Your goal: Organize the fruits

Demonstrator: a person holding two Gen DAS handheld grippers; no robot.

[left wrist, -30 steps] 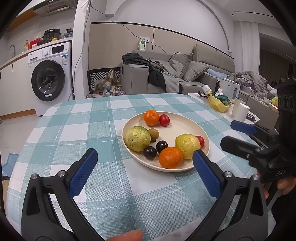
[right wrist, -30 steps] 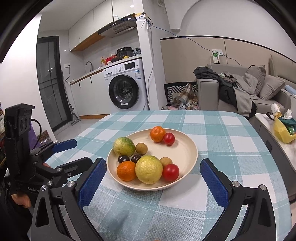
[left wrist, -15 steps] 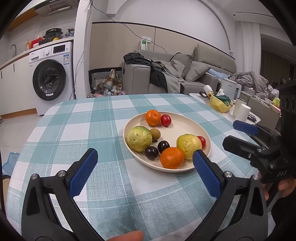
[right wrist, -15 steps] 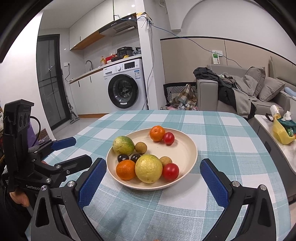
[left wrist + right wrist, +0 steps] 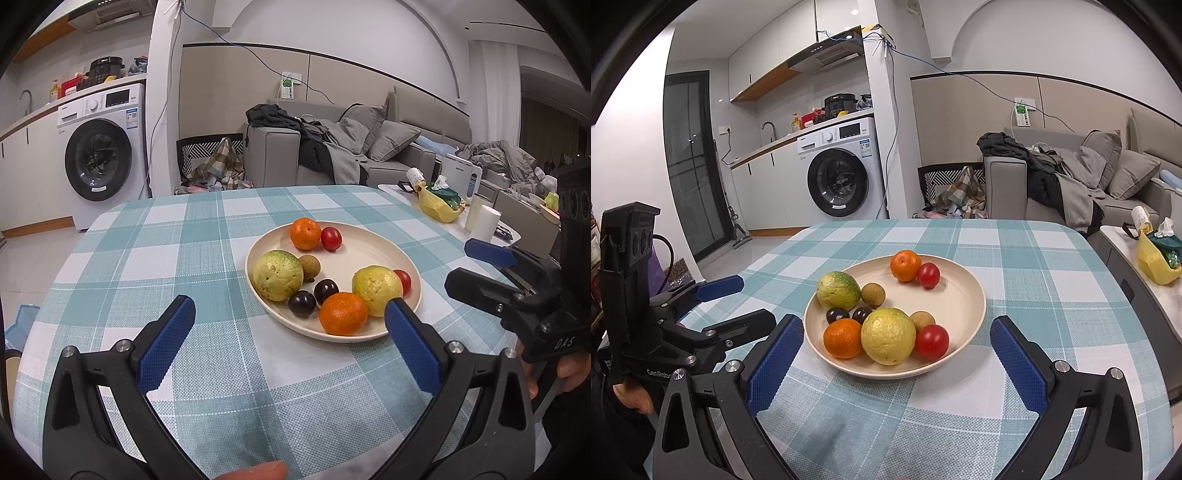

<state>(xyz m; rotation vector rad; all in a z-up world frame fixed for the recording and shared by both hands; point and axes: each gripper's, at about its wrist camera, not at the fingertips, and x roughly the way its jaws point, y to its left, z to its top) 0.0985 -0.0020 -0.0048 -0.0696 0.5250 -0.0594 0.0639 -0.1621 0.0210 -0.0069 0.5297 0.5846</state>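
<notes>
Left and right wrist views of a cream plate (image 5: 964, 295) on a table (image 5: 1034, 266) covered with a teal-and-white checked cloth. All visible fruit lies on the plate: two mandarins — one at the far rim (image 5: 905, 265), one at the near rim (image 5: 843, 338) — a greenish guava (image 5: 838, 290), a yellow guava (image 5: 888, 335), two dark plums (image 5: 849, 315), two brown longans (image 5: 873, 294), and two red cherry tomatoes (image 5: 928, 275). No fruit is seen on the cloth itself.

Over the last second very little has changed: the fruit has kept its places, and the plate has drifted only slightly in the left view, so the left gripper (image 5: 288, 323) has shifted a little while neither has closed in. This gives no evidence of a grasp in progress.

Both grippers are spread wide and hold nothing. The right gripper (image 5: 897, 347) hovers low over the near edge of the plate, its blue pads flanking the rim; the near mandarin and yellow guava lie just ahead between them. The left gripper sits to the plate's left, the plate lying ahead and to its right.

The scene fits either fruit already gathered on the plate or fruit waiting to be sorted from it.
</notes>
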